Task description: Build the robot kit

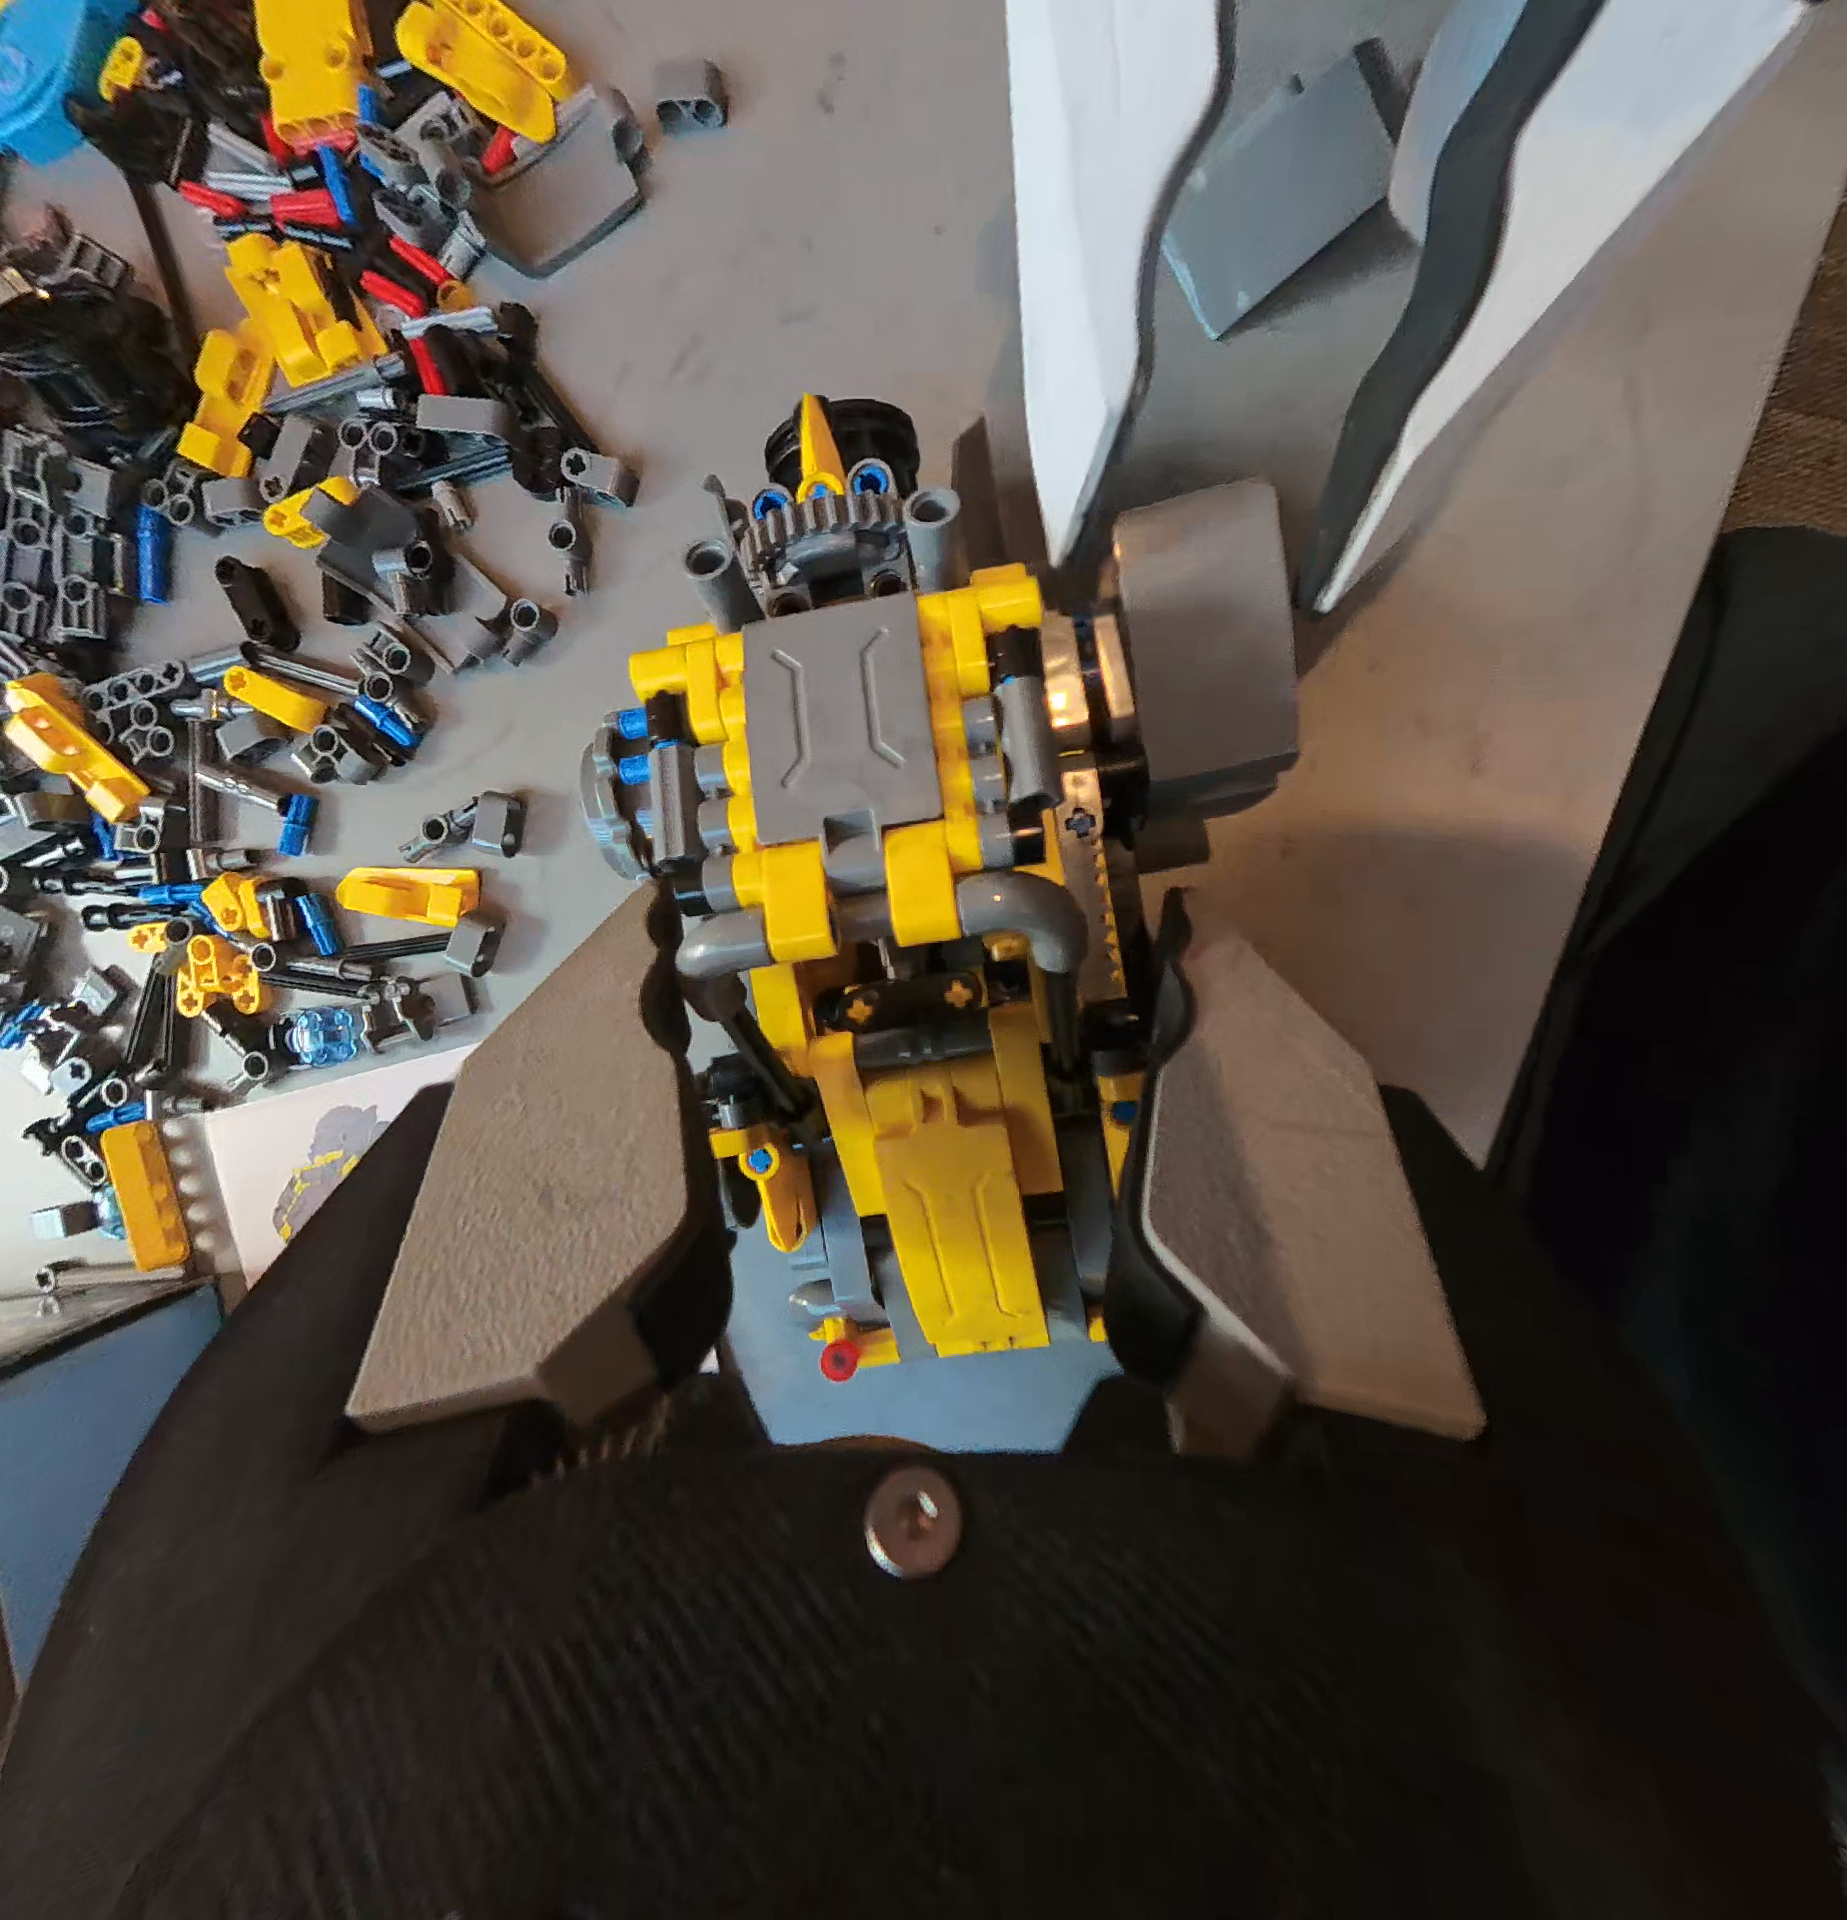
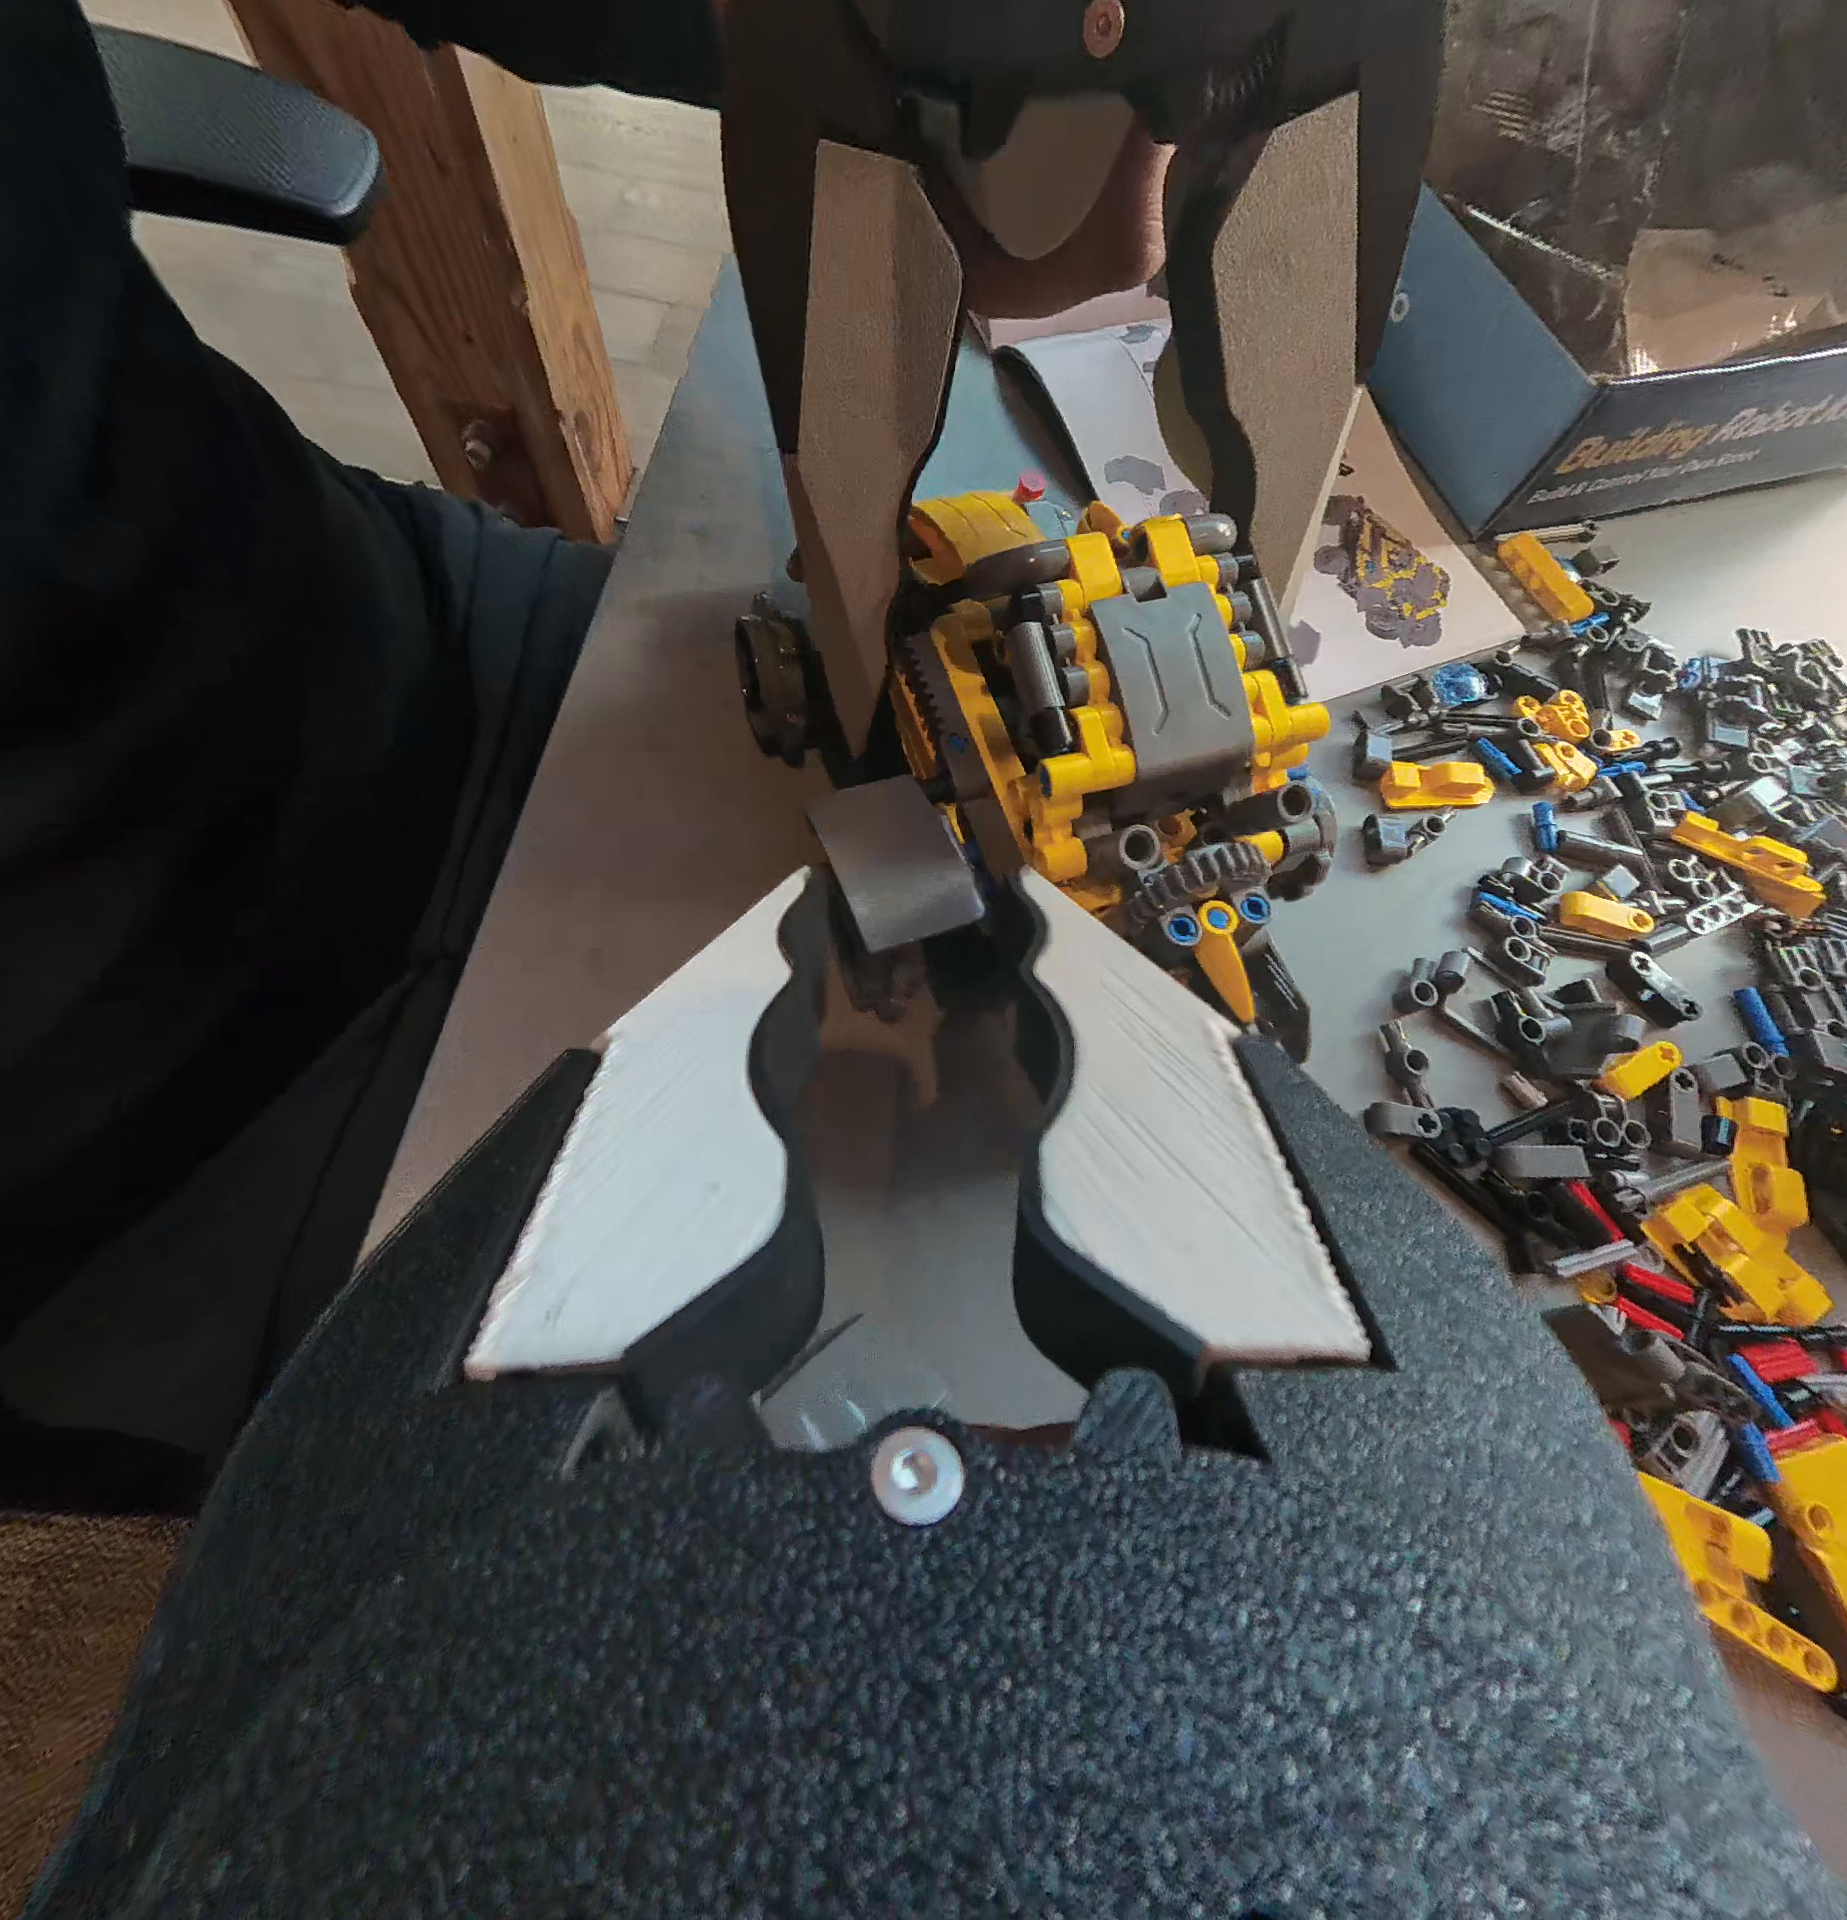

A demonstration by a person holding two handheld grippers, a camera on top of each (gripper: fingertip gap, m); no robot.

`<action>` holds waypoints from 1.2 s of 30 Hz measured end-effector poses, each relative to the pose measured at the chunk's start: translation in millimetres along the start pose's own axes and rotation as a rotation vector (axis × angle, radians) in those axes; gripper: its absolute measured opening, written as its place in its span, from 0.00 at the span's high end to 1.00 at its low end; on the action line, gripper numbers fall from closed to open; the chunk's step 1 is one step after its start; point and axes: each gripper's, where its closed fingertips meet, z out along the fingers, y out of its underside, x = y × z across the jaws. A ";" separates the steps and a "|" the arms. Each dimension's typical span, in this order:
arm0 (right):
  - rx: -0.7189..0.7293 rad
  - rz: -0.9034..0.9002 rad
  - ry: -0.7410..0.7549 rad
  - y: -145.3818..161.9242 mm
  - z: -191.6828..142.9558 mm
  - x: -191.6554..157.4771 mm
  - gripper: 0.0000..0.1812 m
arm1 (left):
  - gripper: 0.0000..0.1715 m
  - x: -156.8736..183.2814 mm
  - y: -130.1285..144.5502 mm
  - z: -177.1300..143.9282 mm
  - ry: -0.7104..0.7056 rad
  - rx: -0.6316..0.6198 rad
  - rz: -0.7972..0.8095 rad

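Left gripper (image 1: 914, 1049) clamped on blocky yellow-grey brick model (image 1: 877, 831). Right gripper (image 2: 914, 888), ridged white fingers spread, smooth grey wheel (image 2: 893, 868) straddled. Loose plastic parts (image 1: 223, 623) heaped beside.

A grey worktop (image 2: 628, 790) with a smooth, faintly glossy top fills the middle of both views; its edge runs diagonally, and daylight falls across it from one side, leaving soft shadows. Past that edge in the right wrist view stands a rough wooden post (image 2: 451, 260) with a bolt near its base, on a pale plank floor (image 2: 628, 208). Beside the post shows the black padded armrest of a chair (image 2: 244, 156). Brown carpet (image 1: 1823, 384) lies below the worktop's edge.
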 end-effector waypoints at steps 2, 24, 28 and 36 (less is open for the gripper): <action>-0.010 0.007 -0.032 1.7 1.0 -0.9 0.83 | 0.52 -1.9 -0.1 -0.3 0.014 -0.002 0.004; 0.072 0.089 -0.109 -4.1 11.0 -8.0 0.87 | 0.55 -7.5 -2.8 6.6 0.007 -0.014 -0.098; 0.085 0.091 -0.115 -4.1 10.7 -8.1 0.88 | 0.54 -7.3 -2.8 6.3 0.003 -0.018 -0.103; 0.105 0.125 -0.144 -5.3 9.9 -11.1 0.88 | 0.55 -7.5 -2.7 5.4 -0.026 -0.001 -0.119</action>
